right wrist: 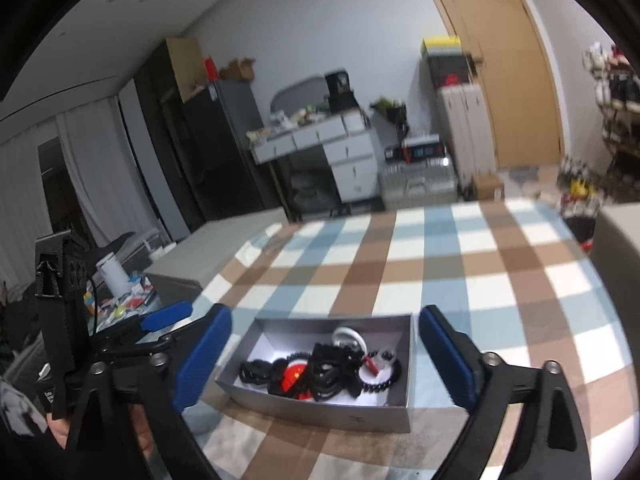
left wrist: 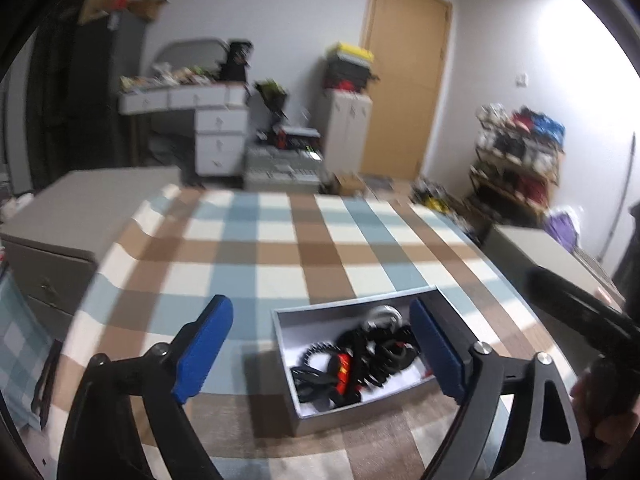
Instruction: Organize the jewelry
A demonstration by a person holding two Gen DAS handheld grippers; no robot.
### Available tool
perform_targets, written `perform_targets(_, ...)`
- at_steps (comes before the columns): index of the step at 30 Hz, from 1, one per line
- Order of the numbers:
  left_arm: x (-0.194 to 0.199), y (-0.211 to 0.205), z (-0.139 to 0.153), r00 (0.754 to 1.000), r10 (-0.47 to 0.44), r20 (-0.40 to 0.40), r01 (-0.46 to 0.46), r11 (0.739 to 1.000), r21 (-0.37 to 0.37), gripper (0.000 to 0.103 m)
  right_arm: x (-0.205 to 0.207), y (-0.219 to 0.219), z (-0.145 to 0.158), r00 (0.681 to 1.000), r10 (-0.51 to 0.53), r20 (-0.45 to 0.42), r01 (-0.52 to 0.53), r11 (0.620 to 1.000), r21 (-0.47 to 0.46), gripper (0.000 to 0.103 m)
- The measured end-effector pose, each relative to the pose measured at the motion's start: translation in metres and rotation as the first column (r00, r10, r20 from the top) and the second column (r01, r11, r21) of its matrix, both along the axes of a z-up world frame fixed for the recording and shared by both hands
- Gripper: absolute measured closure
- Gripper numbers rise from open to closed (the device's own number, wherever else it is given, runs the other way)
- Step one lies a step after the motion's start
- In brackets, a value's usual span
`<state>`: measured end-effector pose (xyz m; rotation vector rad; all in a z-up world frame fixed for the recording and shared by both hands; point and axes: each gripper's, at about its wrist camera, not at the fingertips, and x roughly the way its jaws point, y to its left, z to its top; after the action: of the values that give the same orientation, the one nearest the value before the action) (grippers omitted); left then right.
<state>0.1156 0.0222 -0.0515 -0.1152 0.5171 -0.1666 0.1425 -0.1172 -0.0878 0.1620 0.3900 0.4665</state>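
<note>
A grey cardboard box (left wrist: 289,376) (right wrist: 352,412) sits on the checked tablecloth near the table's front edge. It holds a tangle of jewelry (left wrist: 356,360) (right wrist: 324,372): black bead bracelets, a red piece and a white round piece. My left gripper (left wrist: 320,356) is open and empty, above the table, with the box between its blue pads and its right pad over the box's right end. My right gripper (right wrist: 324,356) is open and empty, straddling the box from above. The left gripper also shows at the left of the right wrist view (right wrist: 156,324).
The table has a blue, brown and white checked cloth (left wrist: 280,248) (right wrist: 440,264). Grey cabinets (left wrist: 72,216) stand to its left and right. Behind are a desk with drawers, a wooden door (left wrist: 404,80) and shelves with clutter.
</note>
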Motion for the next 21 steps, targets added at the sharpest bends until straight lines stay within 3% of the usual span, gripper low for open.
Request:
perform_targets(3, -0.012, 0.003, 0.005, 0.994, 0.067, 0.085, -0.068, 0.997, 0.018, 0.001, -0.015, 0.001, 0.004, 0.997, -0.002, 0.077, 0.002, 1.0, 0.006, 0.0)
perform_targets(11, -0.032, 0.014, 0.005, 0.966, 0.132, 0.222, -0.147, 0.988, 0.055, 0.001, -0.039, 0.007, 0.001, 0.973, -0.034, 0.23, 0.041, 0.999, -0.023, 0.0)
perform_targets(21, -0.041, 0.014, -0.023, 0.937, 0.195, 0.291, -0.234, 0.966, 0.107, 0.001, -0.04, 0.009, -0.025, 0.96, -0.081, 0.267, 0.106, 0.991, -0.078, 0.0)
